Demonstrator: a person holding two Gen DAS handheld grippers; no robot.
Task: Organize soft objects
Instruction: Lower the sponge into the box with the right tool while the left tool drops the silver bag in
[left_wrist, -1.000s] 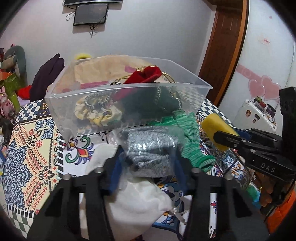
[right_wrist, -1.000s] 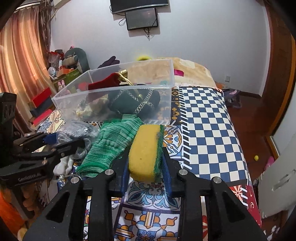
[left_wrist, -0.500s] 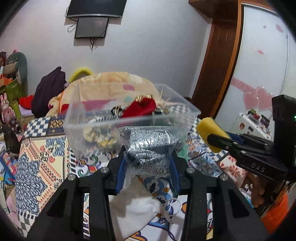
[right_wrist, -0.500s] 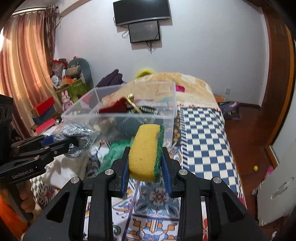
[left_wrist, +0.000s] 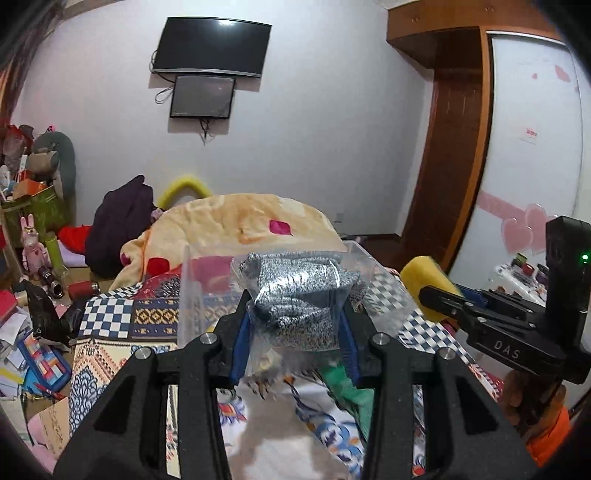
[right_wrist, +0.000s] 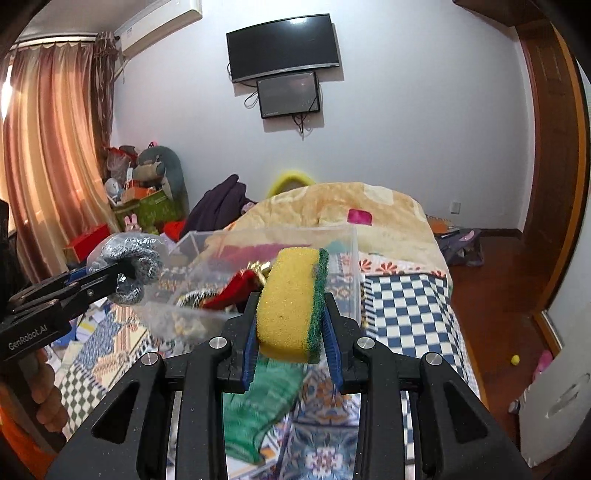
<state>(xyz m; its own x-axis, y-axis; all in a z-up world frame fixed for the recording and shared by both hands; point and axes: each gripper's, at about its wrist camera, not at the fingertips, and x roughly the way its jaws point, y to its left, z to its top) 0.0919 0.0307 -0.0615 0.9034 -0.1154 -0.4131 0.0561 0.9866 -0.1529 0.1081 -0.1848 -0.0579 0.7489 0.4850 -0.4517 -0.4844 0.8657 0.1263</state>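
My left gripper (left_wrist: 295, 332) is shut on a clear bag of grey knit fabric (left_wrist: 299, 291) and holds it up in front of the clear plastic bin (left_wrist: 190, 295). It also shows at the left of the right wrist view (right_wrist: 122, 273). My right gripper (right_wrist: 291, 343) is shut on a yellow sponge with a green scrub side (right_wrist: 291, 302), raised before the bin (right_wrist: 347, 266). The sponge also shows in the left wrist view (left_wrist: 424, 277). The bin holds a red cloth (right_wrist: 236, 291) and several other soft items.
A green knit glove (right_wrist: 258, 402) lies on the patterned bedspread (right_wrist: 406, 306) below my right gripper. A white cloth (left_wrist: 277, 435) lies under my left gripper. A folded orange blanket (left_wrist: 240, 225) sits behind the bin. Clutter fills the floor at left.
Both grippers have risen with their loads from the bedspread to about the height of the bin's rim. The bin now appears lower and farther in both views.
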